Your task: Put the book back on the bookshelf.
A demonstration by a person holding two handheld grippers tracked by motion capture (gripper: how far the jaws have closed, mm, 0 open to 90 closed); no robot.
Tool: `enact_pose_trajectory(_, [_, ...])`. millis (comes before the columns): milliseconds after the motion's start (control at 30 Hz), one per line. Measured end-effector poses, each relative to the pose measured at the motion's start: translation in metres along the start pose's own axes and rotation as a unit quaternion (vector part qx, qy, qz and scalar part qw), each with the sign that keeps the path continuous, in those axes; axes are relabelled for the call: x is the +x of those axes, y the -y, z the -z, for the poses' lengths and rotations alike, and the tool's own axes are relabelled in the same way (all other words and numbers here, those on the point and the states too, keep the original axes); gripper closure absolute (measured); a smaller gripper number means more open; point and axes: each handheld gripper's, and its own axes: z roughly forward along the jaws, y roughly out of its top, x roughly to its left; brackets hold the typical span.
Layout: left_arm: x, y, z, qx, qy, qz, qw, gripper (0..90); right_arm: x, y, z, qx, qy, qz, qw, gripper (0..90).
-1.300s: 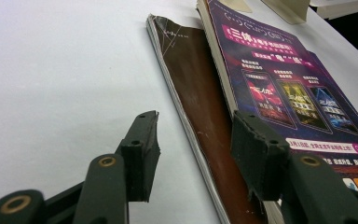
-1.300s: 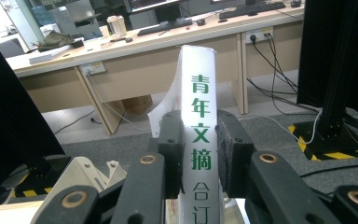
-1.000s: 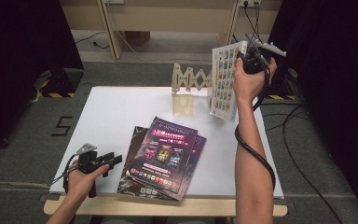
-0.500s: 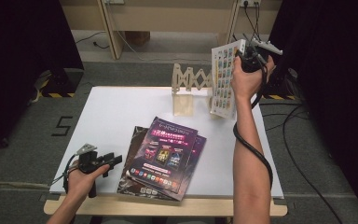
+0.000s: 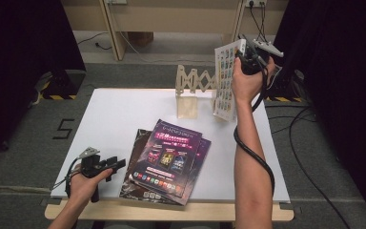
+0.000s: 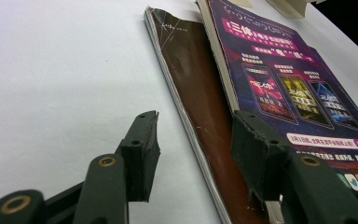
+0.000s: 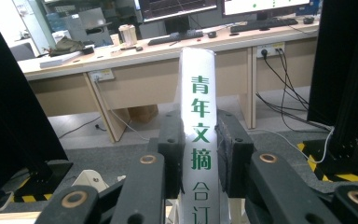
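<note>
The white-covered book (image 5: 225,81) hangs upright in the air over the table's far right part, at about one o'clock from the table's middle, its lower corner just above the white tabletop (image 5: 119,119) and its cover a grid of small coloured pictures. The right gripper (image 5: 245,53) is clamped on it at the top, and in the right gripper view both black pads press the white spine (image 7: 199,135), which bears the green characters 青年文摘 and, below them, 合订. Just beside the book, at its nine o'clock, stands a wooden accordion-style rack (image 5: 194,90), its zigzag slats close to the book's left edge; the table's right edge lies near on the other side. At six o'clock, near the front edge, two magazines lie stacked: a purple one (image 5: 169,157) with Chinese headlines and three small cover pictures askew on a dark brown one (image 6: 200,107). The left gripper (image 5: 109,166) rests low at the front left, at the stack's nine o'clock, jaws apart and holding nothing, one on bare table, the other over the brown magazine's edge. The far left of the table is open white surface.
</note>
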Motion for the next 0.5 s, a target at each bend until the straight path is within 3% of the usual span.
enact_pose_trajectory(233, [0.001, 0.0, 0.0, 0.002, -0.001, -0.002, 1.0, 50.4, -0.002, 0.01, -0.006, -0.008, -0.004, 0.0, 1.0, 74.2])
enact_pose_trajectory(500, [0.0, 0.001, -0.001, 0.004, 0.002, -0.002, 1.0, 50.3, -0.004, 0.026, 0.001, -0.023, -0.001, 0.027, 0.9994, 74.1])
